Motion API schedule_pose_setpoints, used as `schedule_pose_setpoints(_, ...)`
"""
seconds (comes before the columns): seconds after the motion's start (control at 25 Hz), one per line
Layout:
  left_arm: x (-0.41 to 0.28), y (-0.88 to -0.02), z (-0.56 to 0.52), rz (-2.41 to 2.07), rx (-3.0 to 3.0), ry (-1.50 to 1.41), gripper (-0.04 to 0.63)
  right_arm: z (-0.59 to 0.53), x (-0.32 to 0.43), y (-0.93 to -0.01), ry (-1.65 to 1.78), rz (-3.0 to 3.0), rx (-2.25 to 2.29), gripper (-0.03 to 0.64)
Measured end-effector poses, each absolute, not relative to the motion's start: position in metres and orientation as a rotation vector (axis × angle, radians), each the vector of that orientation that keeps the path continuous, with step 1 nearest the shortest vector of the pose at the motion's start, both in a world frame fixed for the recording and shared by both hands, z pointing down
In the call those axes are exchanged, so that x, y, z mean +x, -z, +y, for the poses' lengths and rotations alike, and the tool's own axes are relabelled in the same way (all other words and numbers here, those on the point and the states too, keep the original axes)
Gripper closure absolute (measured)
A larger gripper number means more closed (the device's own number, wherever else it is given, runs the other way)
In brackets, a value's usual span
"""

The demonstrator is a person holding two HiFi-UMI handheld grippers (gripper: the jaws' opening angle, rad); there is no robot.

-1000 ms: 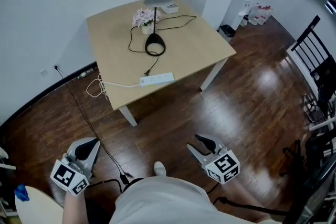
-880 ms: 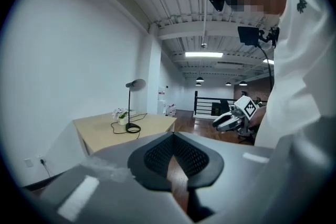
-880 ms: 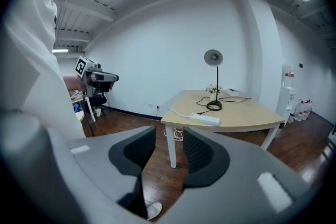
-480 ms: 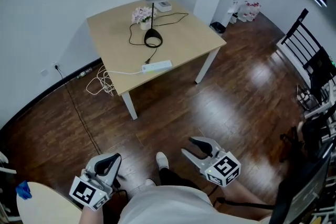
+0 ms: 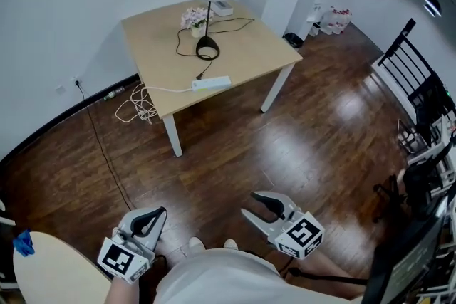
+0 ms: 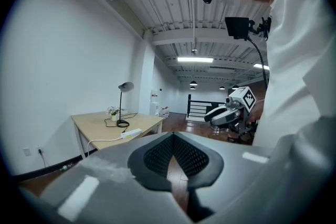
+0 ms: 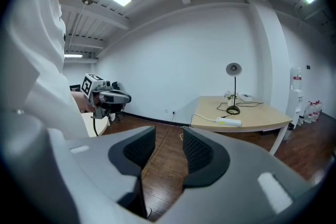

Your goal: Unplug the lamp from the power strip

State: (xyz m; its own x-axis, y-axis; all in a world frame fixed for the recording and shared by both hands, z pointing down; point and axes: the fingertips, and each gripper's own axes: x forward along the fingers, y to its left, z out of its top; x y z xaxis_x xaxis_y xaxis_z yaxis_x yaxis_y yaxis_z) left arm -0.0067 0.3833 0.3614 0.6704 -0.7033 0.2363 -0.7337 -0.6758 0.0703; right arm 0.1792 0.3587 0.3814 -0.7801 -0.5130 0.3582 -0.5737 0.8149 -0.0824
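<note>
Your left gripper (image 5: pixel 152 214) hangs low by your hip, jaws closed together on nothing. Your right gripper (image 5: pixel 251 204) has its jaws partly open, with only the wooden floor between them. Each cube shows a black-and-white square marker. Both are well apart from the table (image 5: pixel 249 53) across the room, where the lamp (image 5: pixel 208 18) stands beside a flower pot (image 5: pixel 194 19), its black cord leading to the white power strip (image 5: pixel 211 83) near the front edge

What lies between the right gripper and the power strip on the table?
From right gripper to power strip: only wooden floor, then the table's edge, seen in the head view.
</note>
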Motion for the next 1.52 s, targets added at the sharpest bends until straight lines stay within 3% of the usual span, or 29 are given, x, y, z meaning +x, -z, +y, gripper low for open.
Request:
schedule_pose_setpoints(0.6, 0.076, -0.347, 0.401, -1.084, 2.753, -0.265, 0.589, 0.373, 0.226, -0.356, -0.190, -2.729, 0.794, 0.451)
schedule_pose_setpoints(1.52, 0.085, -0.357, 0.412, -1.090, 2.739, -0.294, 0.589, 0.388, 0.231, -0.359, -0.167, -2.696, 0.748, 0.453)
